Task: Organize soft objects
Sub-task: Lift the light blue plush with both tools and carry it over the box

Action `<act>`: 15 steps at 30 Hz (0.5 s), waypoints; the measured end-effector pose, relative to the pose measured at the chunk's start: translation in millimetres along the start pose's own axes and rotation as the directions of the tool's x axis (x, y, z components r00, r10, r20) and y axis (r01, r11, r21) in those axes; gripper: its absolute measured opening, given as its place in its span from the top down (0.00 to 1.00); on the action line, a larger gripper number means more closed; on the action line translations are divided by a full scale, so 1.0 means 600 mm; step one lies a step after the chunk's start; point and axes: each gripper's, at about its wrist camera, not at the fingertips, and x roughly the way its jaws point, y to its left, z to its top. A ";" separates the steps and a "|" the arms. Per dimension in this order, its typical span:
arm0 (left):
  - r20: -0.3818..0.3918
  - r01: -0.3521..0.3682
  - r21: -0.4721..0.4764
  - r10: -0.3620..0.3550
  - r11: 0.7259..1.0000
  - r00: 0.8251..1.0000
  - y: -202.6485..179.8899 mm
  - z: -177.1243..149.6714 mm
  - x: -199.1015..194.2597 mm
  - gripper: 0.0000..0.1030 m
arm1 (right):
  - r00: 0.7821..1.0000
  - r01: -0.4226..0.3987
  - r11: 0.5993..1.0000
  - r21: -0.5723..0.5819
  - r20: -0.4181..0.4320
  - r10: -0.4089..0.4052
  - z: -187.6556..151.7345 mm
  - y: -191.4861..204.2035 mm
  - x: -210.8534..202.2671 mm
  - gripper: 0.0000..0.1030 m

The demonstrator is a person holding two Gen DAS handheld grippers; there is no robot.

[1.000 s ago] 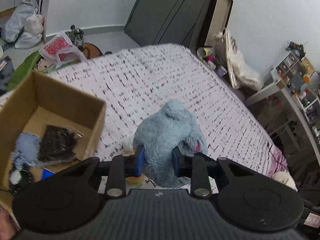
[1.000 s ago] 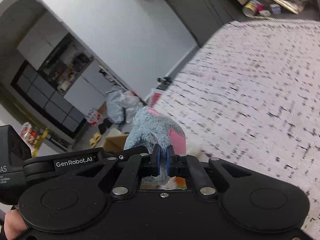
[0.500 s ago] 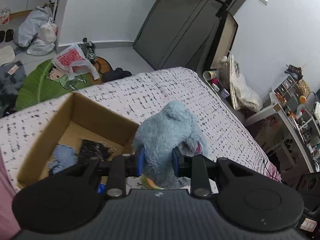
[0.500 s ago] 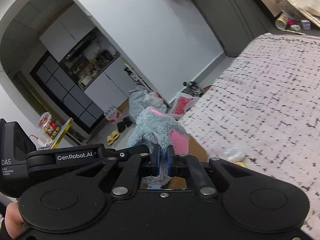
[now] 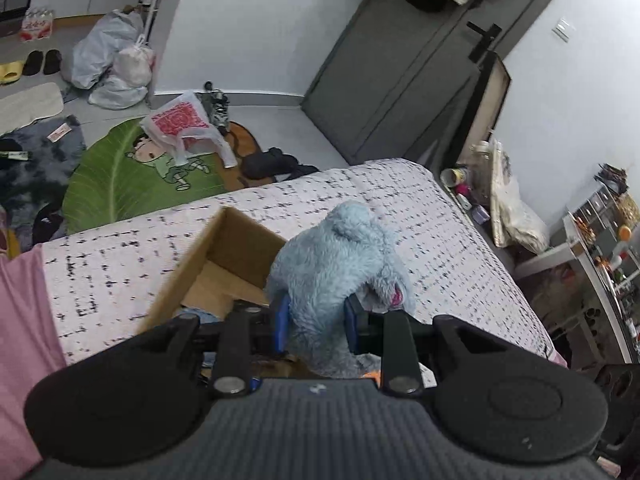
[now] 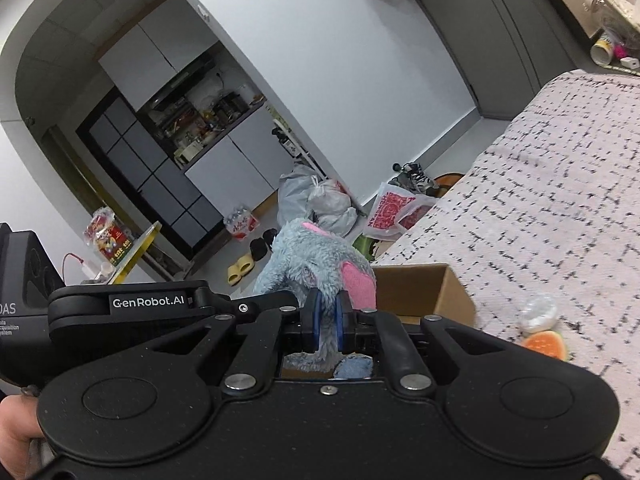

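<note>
A fluffy light-blue plush toy (image 5: pixel 340 264) with pink ears hangs over an open cardboard box (image 5: pixel 224 240) that sits on the bed. My left gripper (image 5: pixel 314 316) is shut on the plush's body, its blue pads pressed into the fur. In the right wrist view the same plush toy (image 6: pixel 316 260) is pinched by a thin part in my right gripper (image 6: pixel 326 320); these jaws are opening slightly, with fur still between the pads. The box (image 6: pixel 416 288) lies just behind and below the toy. A pale blue soft item (image 6: pixel 354 368) shows in the box under the fingers.
The bed cover (image 5: pixel 400 200) is white with black flecks. A watermelon-slice toy (image 6: pixel 546 342) and a white round object (image 6: pixel 540 314) lie on it right of the box. Pink fabric (image 5: pixel 20 320) is at the left. Beyond the bed are a green leaf rug (image 5: pixel 132 176) and plastic bags (image 5: pixel 180 124).
Both grippers have carried the plush toy sideways toward the box; it now hangs over the box's open top. The right pads have parted a little on the fur.
</note>
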 end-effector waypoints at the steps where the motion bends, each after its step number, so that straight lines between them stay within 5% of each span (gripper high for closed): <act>1: 0.001 -0.006 -0.005 0.006 1.000 1.000 0.006 0.002 0.001 0.74 | 1.000 -0.002 1.000 -0.001 -0.007 0.002 0.000 0.001 0.008 0.91; 10: -0.031 -0.040 -0.059 0.039 0.997 0.999 0.050 0.022 0.044 0.74 | 0.999 0.007 1.000 0.011 -0.054 -0.006 -0.001 -0.006 0.067 0.88; 15: -0.063 -0.076 -0.057 0.073 0.995 0.995 0.060 0.027 0.073 0.72 | 0.997 0.040 0.999 0.026 -0.072 -0.038 -0.010 -0.024 0.078 0.76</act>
